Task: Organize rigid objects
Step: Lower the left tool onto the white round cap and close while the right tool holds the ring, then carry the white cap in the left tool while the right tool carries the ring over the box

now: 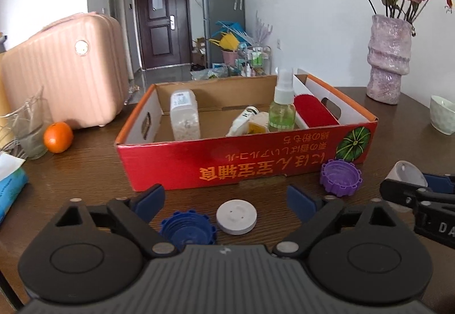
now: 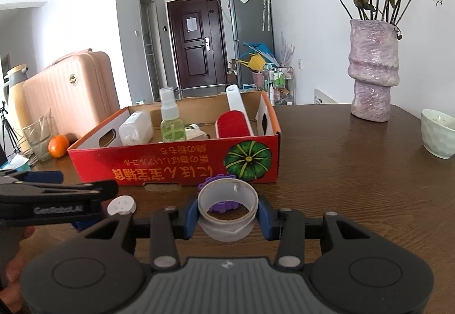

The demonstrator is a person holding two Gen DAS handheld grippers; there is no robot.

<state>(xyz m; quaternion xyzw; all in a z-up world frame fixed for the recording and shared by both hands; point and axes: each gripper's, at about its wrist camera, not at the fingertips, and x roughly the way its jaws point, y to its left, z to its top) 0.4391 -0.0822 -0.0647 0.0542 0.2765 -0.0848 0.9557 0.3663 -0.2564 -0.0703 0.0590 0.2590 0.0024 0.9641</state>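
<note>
Right wrist view shows the right tool (image 2: 227,217) clamped on a tape roll (image 2: 227,210) before the half-filled red box (image 2: 176,166), while the left tool (image 1: 226,200) gapes empty over a white disc (image 1: 236,216), blue cap (image 1: 187,228) and purple cap (image 1: 341,177) on the table (image 1: 85,177).

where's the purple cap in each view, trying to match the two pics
Left wrist view: the purple cap lies on the table at lower right, just in front of the red box's pumpkin picture.
Right wrist view: the purple cap sits at lower centre, mostly seen through the tape roll held by the right hand-held gripper.
Shared landmark: the pumpkin picture on the box front.
</note>
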